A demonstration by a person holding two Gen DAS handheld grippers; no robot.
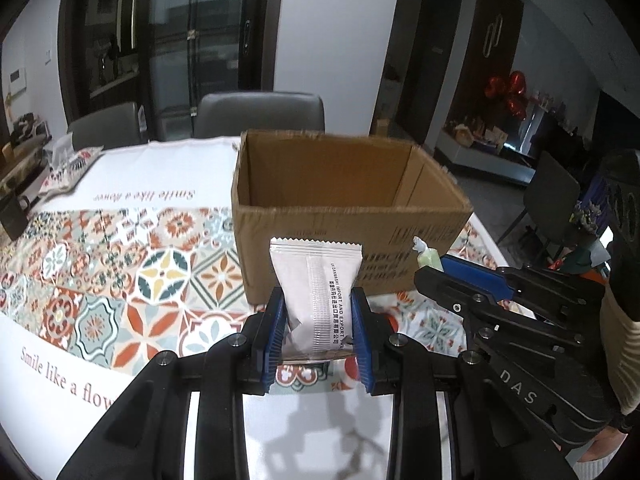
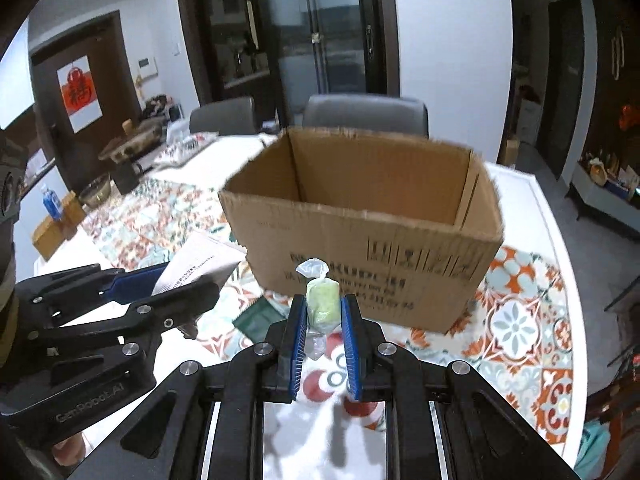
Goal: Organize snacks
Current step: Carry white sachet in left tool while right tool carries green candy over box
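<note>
I am holding a snack in each gripper, with the open cardboard box (image 1: 352,216) sitting in the centre of both views on the patterned tabletop (image 1: 100,280).

The left gripper (image 1: 318,330) is clamping the silver snack packet (image 1: 316,292) by its lower half, so the packet is standing upright at the bottom centre of the left view with its crimped top edge free. The right gripper (image 2: 323,326) is pinching the small green wrapped candy (image 2: 321,306) at the bottom centre of the right view, and its twisted clear end is poking up above the pads.

What I am worrying about most is the box's near wall. Both snacks are sitting lower in the frame than its front rim, so if I push forward without enough height, the tips or the packet's free top could be catching the cardboard and shoving the light box across the cloth.

The candy is my second concern: the pads are squeezing a soft lump in slippery film, and it could be sliding out before I am over the opening.

The two grippers are also working close together; the right one is showing at the right edge of the left view, so I am risking a knock between them if I am steering both at the opening at once.
</note>
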